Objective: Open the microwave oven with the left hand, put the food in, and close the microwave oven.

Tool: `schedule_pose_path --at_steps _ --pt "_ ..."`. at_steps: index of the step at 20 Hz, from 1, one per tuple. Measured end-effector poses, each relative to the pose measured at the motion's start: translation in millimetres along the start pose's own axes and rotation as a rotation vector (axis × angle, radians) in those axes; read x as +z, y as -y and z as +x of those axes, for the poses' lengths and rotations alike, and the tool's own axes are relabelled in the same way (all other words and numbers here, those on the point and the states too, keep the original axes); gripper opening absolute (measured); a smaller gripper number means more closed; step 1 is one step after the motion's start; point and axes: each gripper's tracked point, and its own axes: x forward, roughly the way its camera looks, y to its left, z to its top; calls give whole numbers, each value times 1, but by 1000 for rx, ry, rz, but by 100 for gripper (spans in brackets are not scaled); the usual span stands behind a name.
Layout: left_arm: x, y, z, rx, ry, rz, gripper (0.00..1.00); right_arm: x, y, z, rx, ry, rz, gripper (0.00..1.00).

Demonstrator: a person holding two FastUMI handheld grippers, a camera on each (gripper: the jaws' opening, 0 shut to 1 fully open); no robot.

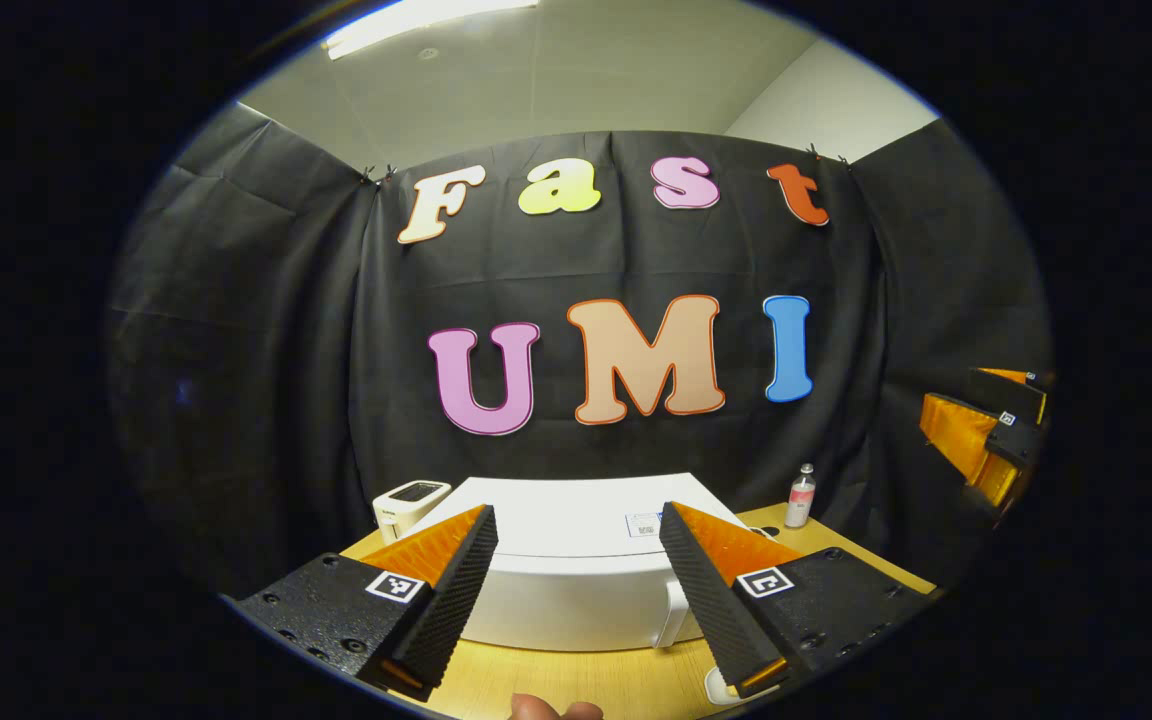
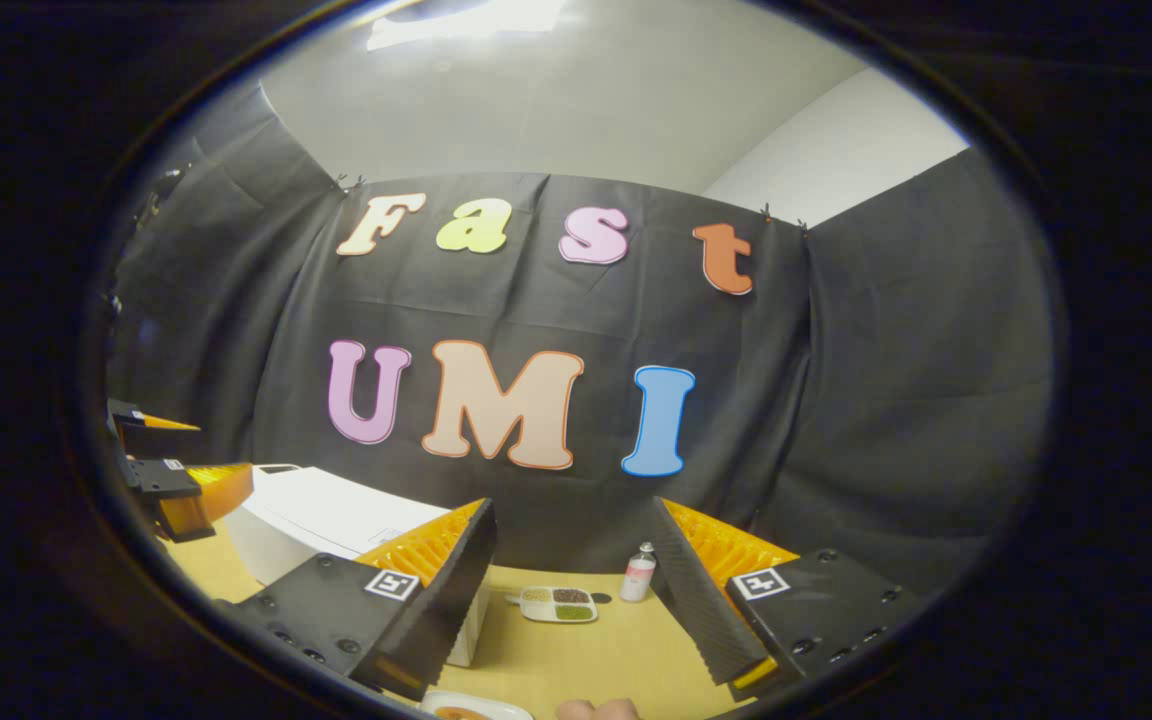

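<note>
Spread left gripper (image 1: 576,590) fingers (image 1: 456,590), white microwave oven (image 1: 576,560) (door closed) just beyond, between them

left claw (image 1: 576,590) agape, right claw (image 2: 571,600) agape

We saw a white microwave (image 1: 576,560) at 6 o'clock on a tan wood table (image 2: 616,650). Left gripper (image 1: 576,590) fingers were black-ribbed, orange-backed. Tray (image 2: 558,604) held brown and green food.
</note>
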Motion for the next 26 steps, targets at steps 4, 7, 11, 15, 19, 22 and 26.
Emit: schedule_pose_path --at_steps 4,7,11,15,19,22,26 --pt "-31 27 21 -64 -61 21 98 0 8 -3 -9 -3 2 96" --pt "-69 54 34 -119 -154 1 98 2 17 -6 -22 2 8 96" --pt "-139 69 48 -132 -321 9 98 -3 31 -12 -48 -16 -6 96" --pt "-189 84 57 -140 -460 -20 98 -12 46 -19 -79 -42 -2 96" --pt "-207 96 71 -137 -503 -24 98 -17 54 -24 -96 -59 3 97" --pt "-215 100 78 -143 -517 -31 96 -15 60 -26 -107 -51 -6 96" --pt "-224 98 78 -108 -559 -22 23 -15 62 -27 -115 -52 -2 96"
